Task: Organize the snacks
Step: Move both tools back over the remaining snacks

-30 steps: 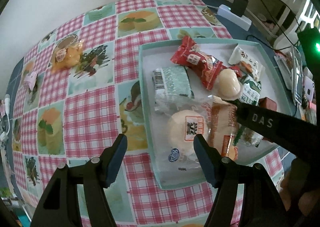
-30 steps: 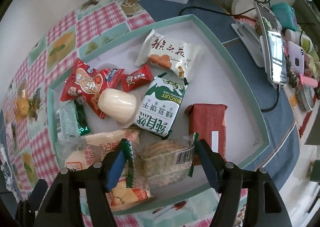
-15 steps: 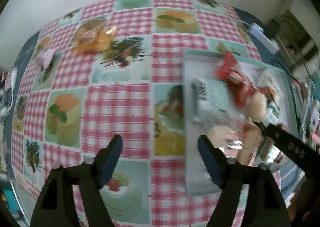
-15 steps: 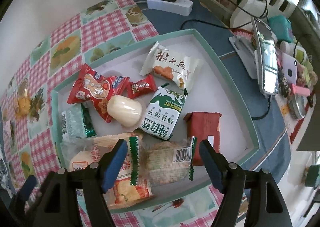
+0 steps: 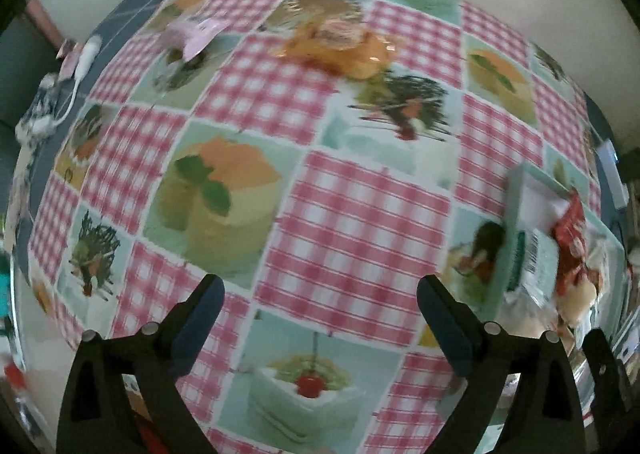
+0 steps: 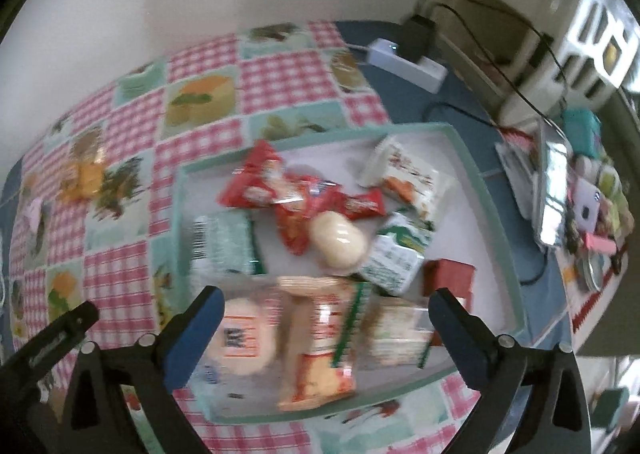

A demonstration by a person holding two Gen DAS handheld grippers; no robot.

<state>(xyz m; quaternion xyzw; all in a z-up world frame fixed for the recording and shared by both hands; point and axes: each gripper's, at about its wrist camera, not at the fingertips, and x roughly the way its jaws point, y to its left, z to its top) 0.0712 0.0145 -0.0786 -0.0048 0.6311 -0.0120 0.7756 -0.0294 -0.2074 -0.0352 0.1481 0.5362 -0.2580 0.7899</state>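
Left gripper (image 5: 320,304) spread wide and empty above the checked tablecloth (image 5: 348,221), an orange snack packet (image 5: 340,47) lying at 12 o'clock and the teal tray (image 5: 520,177) at 3 o'clock; right gripper (image 6: 326,306) likewise agape, holding nothing, over the tray's (image 6: 480,189) heaped packets, cream bun (image 6: 338,240) central.

Snacks (image 6: 340,242) in tray (image 6: 496,213); orange packet (image 5: 340,49) on tablecloth (image 5: 352,221), left.

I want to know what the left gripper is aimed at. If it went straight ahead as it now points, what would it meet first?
Probably bare tablecloth: the open left gripper points at a pink-checked patch. The orange snack packet lies farther along; depth is unclear.
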